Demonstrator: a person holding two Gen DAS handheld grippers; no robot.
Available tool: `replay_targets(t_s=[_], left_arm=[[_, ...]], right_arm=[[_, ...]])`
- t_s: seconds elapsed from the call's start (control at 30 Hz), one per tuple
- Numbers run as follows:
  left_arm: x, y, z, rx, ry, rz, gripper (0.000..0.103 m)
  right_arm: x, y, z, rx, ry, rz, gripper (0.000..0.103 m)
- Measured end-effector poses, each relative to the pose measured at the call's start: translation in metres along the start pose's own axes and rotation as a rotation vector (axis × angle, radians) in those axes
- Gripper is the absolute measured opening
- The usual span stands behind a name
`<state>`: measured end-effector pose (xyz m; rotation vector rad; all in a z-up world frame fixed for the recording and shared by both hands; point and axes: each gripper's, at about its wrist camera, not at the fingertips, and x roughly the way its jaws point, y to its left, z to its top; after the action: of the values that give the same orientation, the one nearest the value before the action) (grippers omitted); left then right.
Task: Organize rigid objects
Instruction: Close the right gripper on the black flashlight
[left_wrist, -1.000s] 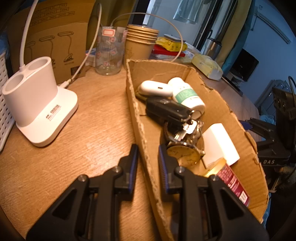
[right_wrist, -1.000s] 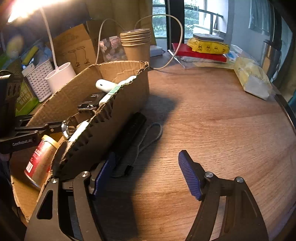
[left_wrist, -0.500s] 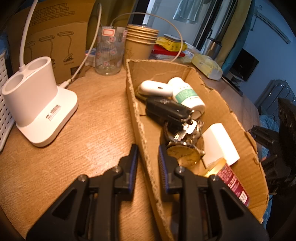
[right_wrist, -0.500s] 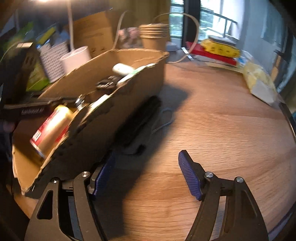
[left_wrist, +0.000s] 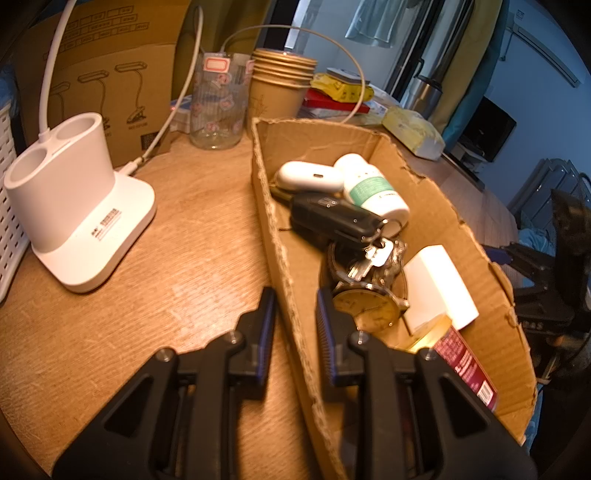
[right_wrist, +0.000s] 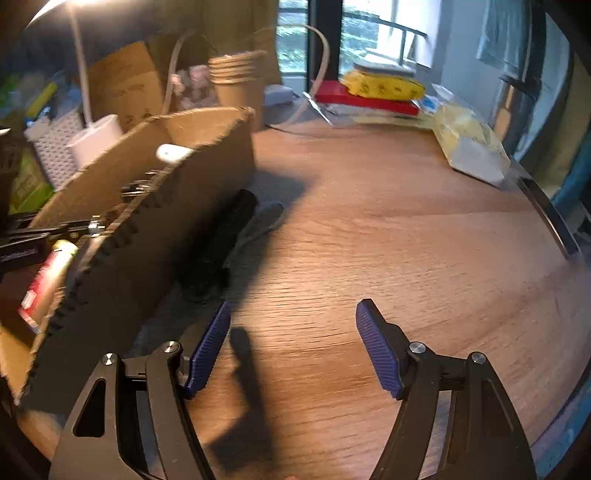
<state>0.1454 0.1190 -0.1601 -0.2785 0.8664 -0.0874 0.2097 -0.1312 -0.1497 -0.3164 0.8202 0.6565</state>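
Note:
My left gripper (left_wrist: 293, 295) is shut on the near wall of an open cardboard box (left_wrist: 443, 199), one finger outside and one inside. In the box lie a white case (left_wrist: 308, 177), a white bottle with a green label (left_wrist: 373, 188), a black car key (left_wrist: 332, 218) with keys (left_wrist: 373, 258), a gold-faced watch (left_wrist: 365, 306), a white block (left_wrist: 439, 288) and a red can (left_wrist: 465, 365). My right gripper (right_wrist: 293, 314) hangs open over the bare wooden table with nothing between its fingers. A black elongated item (right_wrist: 221, 236) with a grey strap (right_wrist: 266, 221) lies beside the box wall (right_wrist: 147, 240), just ahead of the left finger.
A white lamp base (left_wrist: 74, 206), a glass (left_wrist: 218, 99), stacked paper cups (left_wrist: 280, 85) and a brown carton (left_wrist: 110, 74) stand behind the box. A red book (right_wrist: 369, 96) and a yellow pack (right_wrist: 472, 144) sit at the back right. The table edge (right_wrist: 554, 221) runs along the right.
The right gripper has drawn back a little from the box wall, so the black item now lies ahead of its left finger instead of beside it. The left gripper has not moved.

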Motion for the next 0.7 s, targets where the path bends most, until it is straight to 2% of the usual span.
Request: replay_targets(t_s=[0.3,0.43,0.57,0.7], left_arm=[[0.001,0.0,0.0,-0.004,0.001,-0.004,0.023],[0.001,0.0,0.0,-0.001,0.0,-0.002,0.023],[0.001,-0.001,0.0,-0.002,0.001,-0.003,0.024],[0.001,-0.001,0.0,-0.001,0.0,-0.003,0.024]], right_arm=[[0.015,0.024,0.014,-0.063,-0.017,0.128,0.074],[0.023,0.014,0.02,-0.012,-0.008,0.087,0.074],[0.027,0.002,0.019,0.031,0.008,0.007,0.072],[0.021,-0.003,0.023,0.044,-0.022,0.009,0.07]])
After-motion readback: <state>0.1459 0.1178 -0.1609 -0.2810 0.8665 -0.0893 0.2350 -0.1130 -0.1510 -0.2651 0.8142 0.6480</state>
